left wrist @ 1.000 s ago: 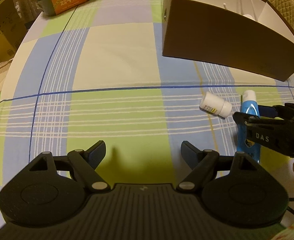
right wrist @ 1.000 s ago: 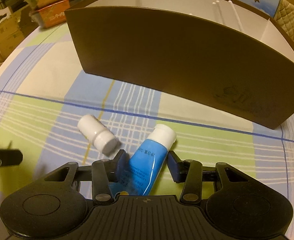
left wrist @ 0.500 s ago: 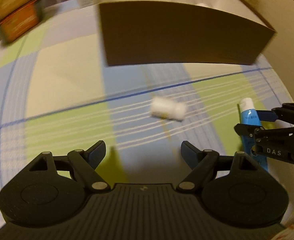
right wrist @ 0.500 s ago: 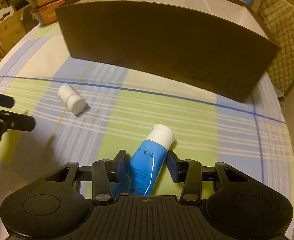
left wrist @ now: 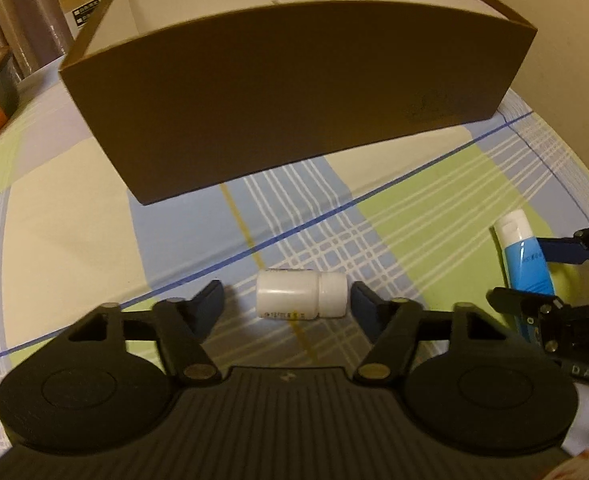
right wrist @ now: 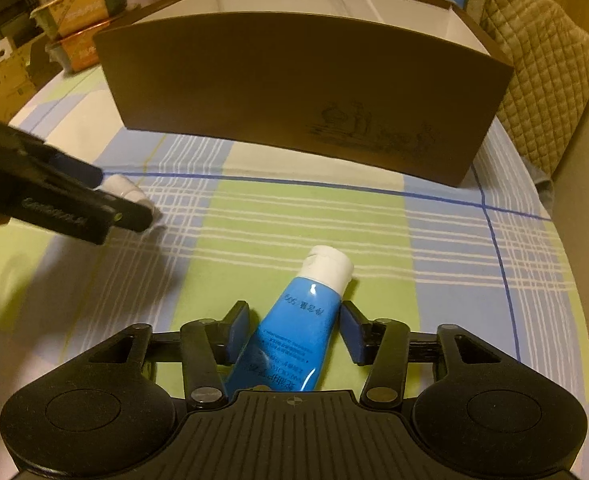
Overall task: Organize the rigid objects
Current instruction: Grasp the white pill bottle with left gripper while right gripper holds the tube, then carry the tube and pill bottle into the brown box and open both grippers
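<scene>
White bottle (left wrist: pixel 301 295) lies on its side on the table (left wrist: pixel 70 216), low centre, between your left gripper (left wrist: pixel 286 300) jaws; they have just been closing, with gaps either side. Your right gripper (right wrist: pixel 294 330) has just been opening, loosed around the blue tube (right wrist: pixel 294 336).

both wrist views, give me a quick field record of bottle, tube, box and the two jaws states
bottle: white bottle on its side on the plaid tablecloth, between the left gripper jaws, which have just been closing; gaps both sides
tube: blue tube flat on the cloth, between the right gripper jaws, which have just been opening; not clamped
box: brown box, open top, behind both
</scene>
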Action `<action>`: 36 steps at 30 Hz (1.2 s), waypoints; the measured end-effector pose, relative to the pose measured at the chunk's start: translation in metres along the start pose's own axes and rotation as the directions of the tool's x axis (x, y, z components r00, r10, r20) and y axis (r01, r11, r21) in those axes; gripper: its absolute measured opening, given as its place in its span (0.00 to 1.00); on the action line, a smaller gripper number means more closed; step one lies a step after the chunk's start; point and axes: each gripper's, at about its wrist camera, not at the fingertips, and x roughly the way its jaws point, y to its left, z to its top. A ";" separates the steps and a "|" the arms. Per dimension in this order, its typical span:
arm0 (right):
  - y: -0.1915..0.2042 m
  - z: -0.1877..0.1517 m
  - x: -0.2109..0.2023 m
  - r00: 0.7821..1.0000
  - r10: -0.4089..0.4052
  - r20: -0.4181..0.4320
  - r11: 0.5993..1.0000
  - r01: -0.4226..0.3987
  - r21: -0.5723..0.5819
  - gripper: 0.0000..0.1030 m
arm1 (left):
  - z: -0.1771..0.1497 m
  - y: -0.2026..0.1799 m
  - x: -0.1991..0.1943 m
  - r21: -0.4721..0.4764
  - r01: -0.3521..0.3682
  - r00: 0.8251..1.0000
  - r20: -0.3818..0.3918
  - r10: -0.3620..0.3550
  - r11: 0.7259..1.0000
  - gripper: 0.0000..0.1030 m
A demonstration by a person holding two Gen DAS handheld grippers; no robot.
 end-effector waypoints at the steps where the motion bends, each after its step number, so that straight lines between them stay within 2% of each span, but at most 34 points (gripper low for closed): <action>1: 0.000 -0.001 0.000 1.000 0.000 0.002 1.000 0.000 0.007 0.49 | -0.001 -0.001 0.001 0.002 0.002 1.000 -0.001 -0.002 1.000 0.52; 2: 0.001 -0.001 0.000 1.000 -0.001 0.002 1.000 0.001 0.003 0.50 | -0.003 -0.001 0.000 -0.003 0.012 1.000 0.011 -0.012 1.000 0.44; 3: 0.002 -0.001 0.000 1.000 -0.004 0.002 1.000 0.004 0.000 0.51 | -0.004 0.000 0.000 -0.008 0.019 1.000 0.018 -0.019 1.000 0.41; 7: 0.003 -0.001 -0.001 1.000 -0.015 -0.004 1.000 0.015 0.011 0.52 | -0.006 0.002 -0.002 -0.036 -0.012 1.000 0.025 0.013 0.999 0.41; 14: 0.006 -0.002 -0.004 0.995 -0.083 -0.053 0.993 0.087 0.081 0.52 | -0.019 0.010 -0.014 -0.121 -0.090 0.996 -0.038 0.086 0.989 0.41; 19: 0.012 0.002 -0.003 0.991 -0.119 -0.063 0.988 0.124 0.093 0.51 | -0.031 0.016 -0.022 -0.176 -0.097 0.994 -0.066 0.087 0.980 0.41; 21: 0.013 0.006 -0.001 0.994 -0.098 -0.057 0.990 0.103 0.100 0.37 | -0.035 0.016 -0.024 -0.179 -0.095 0.994 -0.071 0.083 0.979 0.41; 23: 0.017 0.009 0.001 0.995 -0.092 -0.049 0.992 0.096 0.077 0.34 | -0.037 0.014 -0.025 -0.176 -0.094 0.994 -0.074 0.082 0.980 0.41; 30: 0.020 0.005 0.000 0.999 -0.047 -0.013 0.999 0.047 0.023 0.34 | -0.042 0.010 -0.028 -0.177 -0.086 0.994 -0.079 0.073 0.980 0.41; 36: 0.020 0.004 0.000 0.999 -0.039 -0.013 0.999 0.039 0.015 0.34 | -0.042 0.009 -0.028 -0.175 -0.087 0.994 -0.080 0.074 0.981 0.41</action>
